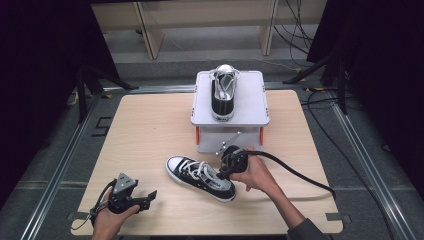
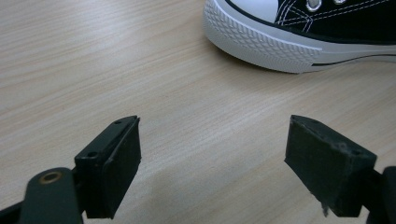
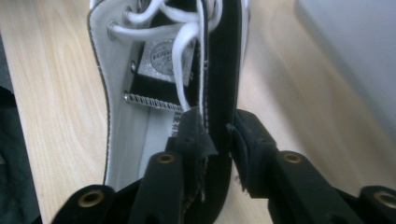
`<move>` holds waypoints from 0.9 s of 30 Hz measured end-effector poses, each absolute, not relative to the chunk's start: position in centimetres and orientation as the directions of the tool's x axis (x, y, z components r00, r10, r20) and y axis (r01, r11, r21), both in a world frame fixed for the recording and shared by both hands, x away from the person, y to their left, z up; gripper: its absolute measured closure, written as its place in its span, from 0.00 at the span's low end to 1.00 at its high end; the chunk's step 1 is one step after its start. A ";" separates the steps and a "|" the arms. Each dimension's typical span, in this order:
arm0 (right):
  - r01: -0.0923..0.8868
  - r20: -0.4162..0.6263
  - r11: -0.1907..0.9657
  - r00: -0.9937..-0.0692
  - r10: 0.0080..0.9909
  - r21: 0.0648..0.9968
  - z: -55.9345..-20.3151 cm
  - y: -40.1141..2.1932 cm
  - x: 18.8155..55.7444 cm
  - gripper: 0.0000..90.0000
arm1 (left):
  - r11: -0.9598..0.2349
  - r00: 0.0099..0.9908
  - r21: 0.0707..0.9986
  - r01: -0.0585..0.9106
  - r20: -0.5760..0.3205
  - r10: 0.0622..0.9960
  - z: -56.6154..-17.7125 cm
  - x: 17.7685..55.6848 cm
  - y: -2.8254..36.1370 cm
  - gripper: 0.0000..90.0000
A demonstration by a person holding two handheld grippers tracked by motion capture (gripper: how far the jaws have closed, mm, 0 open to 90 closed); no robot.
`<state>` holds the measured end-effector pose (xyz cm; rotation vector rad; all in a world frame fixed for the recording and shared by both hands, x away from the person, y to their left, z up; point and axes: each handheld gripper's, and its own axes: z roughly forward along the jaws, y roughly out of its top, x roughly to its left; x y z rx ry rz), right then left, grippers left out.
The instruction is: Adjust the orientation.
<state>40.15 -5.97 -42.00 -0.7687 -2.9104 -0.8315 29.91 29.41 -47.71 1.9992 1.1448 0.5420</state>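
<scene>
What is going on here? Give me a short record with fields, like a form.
Work in hand: gripping the shoe on the table
Right gripper: jaws pinched on that shoe's side wall by the heel opening
Left gripper: open, holding nothing, low over the table
Second shoe: on the grey stand, toe pointing away
Laces: white

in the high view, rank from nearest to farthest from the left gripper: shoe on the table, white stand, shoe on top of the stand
From the left gripper:
1. shoe on the table, just right of it.
2. white stand, farther back, centre.
3. shoe on the stand, atop it, farthest.
</scene>
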 end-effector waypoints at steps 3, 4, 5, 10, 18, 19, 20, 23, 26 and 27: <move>0.459 0.158 0.739 -0.882 0.443 0.494 -42.0 -5.9 39.8 0.94 | -0.282 0.495 0.788 0.547 -0.034 0.868 -47.8 29.8 29.3 0.20; 0.456 0.155 0.742 -0.884 0.440 0.492 -41.8 -6.0 39.7 0.96 | -0.285 0.498 0.788 0.545 -0.031 0.866 -47.7 29.9 29.3 0.20; 0.451 0.148 0.744 -0.886 0.439 0.494 -41.6 -6.1 39.5 0.98 | -0.302 0.501 0.781 0.547 -0.016 0.865 -47.7 29.8 29.4 0.20; 0.447 0.138 0.757 -0.889 0.438 0.476 -41.3 -6.6 38.9 0.99 | -0.283 0.496 0.788 0.547 -0.033 0.868 -47.7 29.8 29.3 0.20; 0.450 0.126 0.763 -0.886 0.446 0.464 -41.1 -9.3 37.4 0.99 | -0.269 0.481 0.783 0.561 -0.044 0.876 -47.7 29.6 29.3 0.20; 0.452 0.130 0.759 -0.885 0.447 0.468 -41.2 -10.0 37.0 0.99 | -0.271 0.482 0.783 0.560 -0.042 0.875 -47.7 29.7 29.3 0.20; 0.461 0.139 0.754 -0.881 0.452 0.469 -41.2 -10.3 36.7 0.99 | -0.280 0.491 0.785 0.552 -0.035 0.870 -47.7 29.8 29.3 0.20; 0.474 0.171 0.742 -0.876 0.451 0.475 -41.4 -10.9 35.4 0.97 | -0.283 0.490 0.782 0.555 -0.032 0.871 -47.8 29.8 29.3 0.20; 0.480 0.215 0.743 -0.876 0.431 0.467 -41.4 -10.7 34.2 0.95 | -0.279 0.491 0.785 0.553 -0.036 0.871 -47.8 29.8 29.2 0.20; 0.481 0.217 0.744 -0.876 0.431 0.463 -41.4 -10.6 33.9 0.94 | -0.279 0.491 0.786 0.552 -0.036 0.871 -47.8 29.8 29.2 0.20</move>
